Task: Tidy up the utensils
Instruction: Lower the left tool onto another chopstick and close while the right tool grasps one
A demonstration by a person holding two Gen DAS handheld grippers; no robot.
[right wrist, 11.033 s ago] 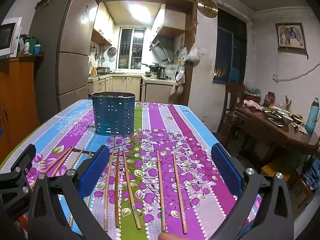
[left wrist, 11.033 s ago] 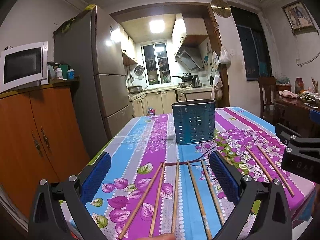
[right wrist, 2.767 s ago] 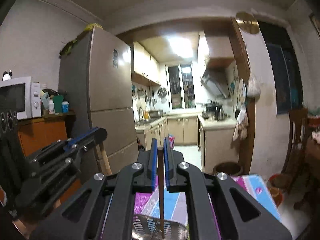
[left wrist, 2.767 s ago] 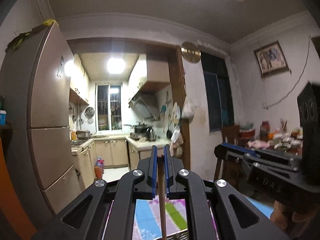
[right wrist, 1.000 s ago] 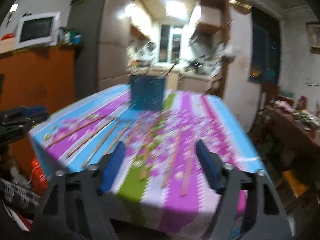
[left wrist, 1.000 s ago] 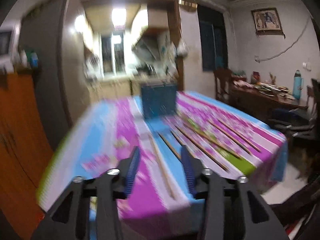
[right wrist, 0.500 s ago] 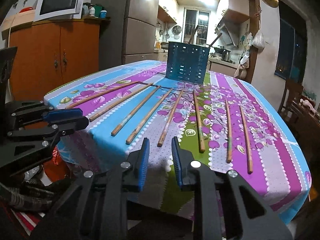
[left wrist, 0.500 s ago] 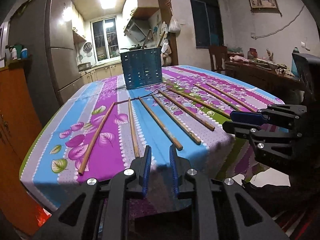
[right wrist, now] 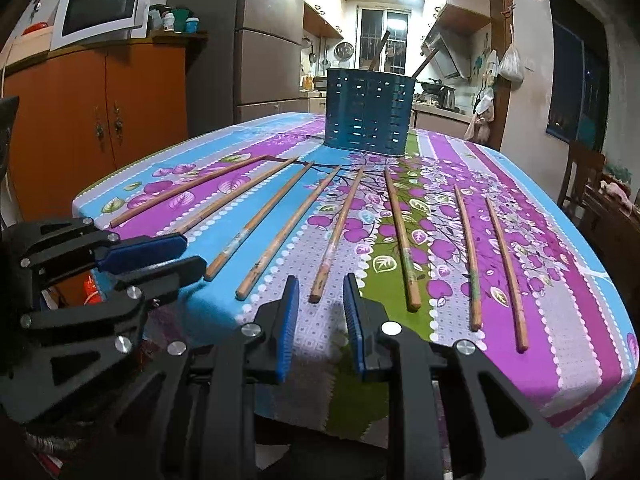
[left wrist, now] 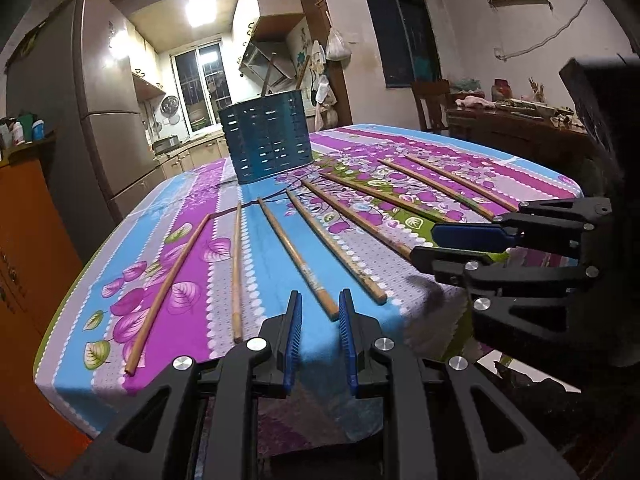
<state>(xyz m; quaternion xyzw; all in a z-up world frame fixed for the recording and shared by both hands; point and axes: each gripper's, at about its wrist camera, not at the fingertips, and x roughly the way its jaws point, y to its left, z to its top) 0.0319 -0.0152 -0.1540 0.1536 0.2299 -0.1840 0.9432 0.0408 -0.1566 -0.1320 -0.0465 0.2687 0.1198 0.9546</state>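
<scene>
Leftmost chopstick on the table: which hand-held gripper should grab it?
Left. The left hand-held gripper sits two chopsticks from the leftmost chopstick; the right hand-held gripper is further right. Both jaws just narrowed, holding nothing.

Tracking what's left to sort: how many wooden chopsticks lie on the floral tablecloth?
8 wooden chopsticks, side by side in a row before the blue perforated holder; two more stand inside it.
</scene>
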